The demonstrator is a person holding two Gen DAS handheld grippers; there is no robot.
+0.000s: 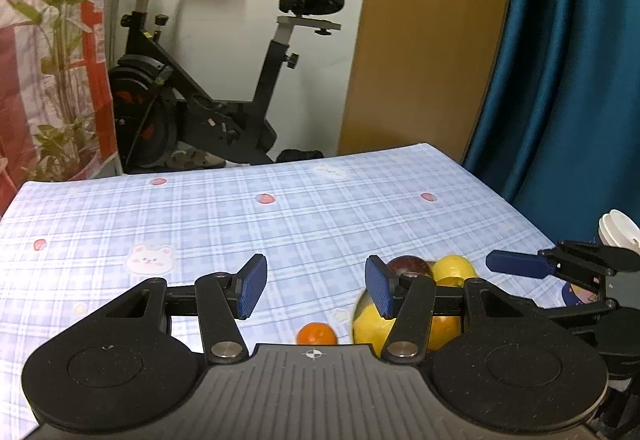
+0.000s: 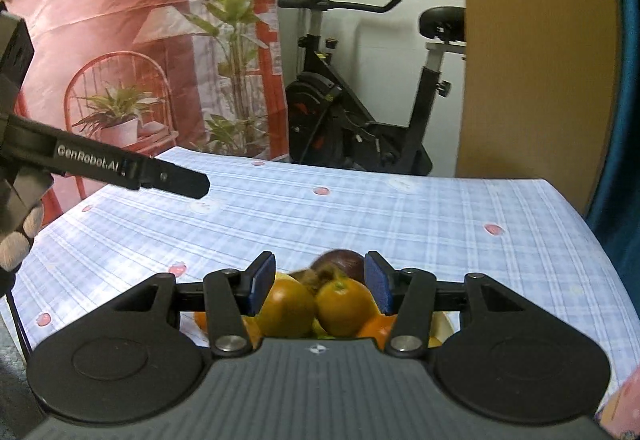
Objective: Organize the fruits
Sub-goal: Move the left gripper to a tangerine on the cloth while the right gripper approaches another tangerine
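Fruit pile [image 2: 320, 304] sits on tabletop [image 2: 400, 224] directly below and between right tongs [image 2: 318, 286], wide open, empty; left tongs [image 1: 316, 286], also open, empty, lie left of it, nearer lone orange [image 1: 317, 334]

Matt cloth table cover [image 1: 280, 224], seemingly glossy fruits [image 2: 344, 304]
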